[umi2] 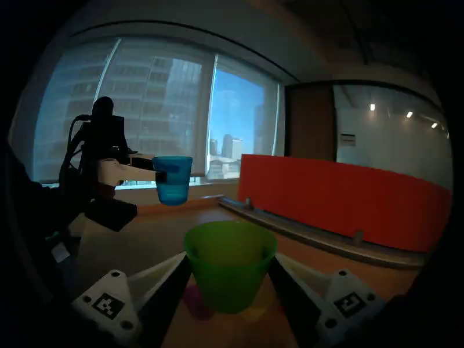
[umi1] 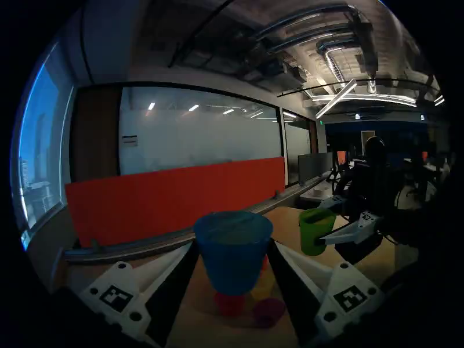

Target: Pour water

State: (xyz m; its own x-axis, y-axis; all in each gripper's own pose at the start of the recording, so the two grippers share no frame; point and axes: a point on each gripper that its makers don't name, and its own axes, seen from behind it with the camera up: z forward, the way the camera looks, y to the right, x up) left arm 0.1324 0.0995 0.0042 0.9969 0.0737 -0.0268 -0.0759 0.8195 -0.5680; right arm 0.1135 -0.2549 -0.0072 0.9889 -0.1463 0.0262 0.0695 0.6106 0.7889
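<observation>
The left tongs (umi1: 233,258) are clamped on the blue cup (umi1: 233,240), the right tongs (umi2: 229,272) on the green cup (umi2: 229,255), both held above the surface (umi2: 151,232), well apart. Pouring hasn't begun, I'd say; next, bring the rims together and tilt one.

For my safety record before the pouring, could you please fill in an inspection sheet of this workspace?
Surface: wooden table.
Job's things: blue cup and green cup, both upright and held above the table; contents unclear.
Clutter: small red cup, yellow cup and purple cup on the table below the blue cup.
Grippers: left tongs shut on the blue cup; right tongs shut on the green cup.
Cables: cannot tell, too dark.
Surroundings: orange partition, window, ceiling ducts.
</observation>
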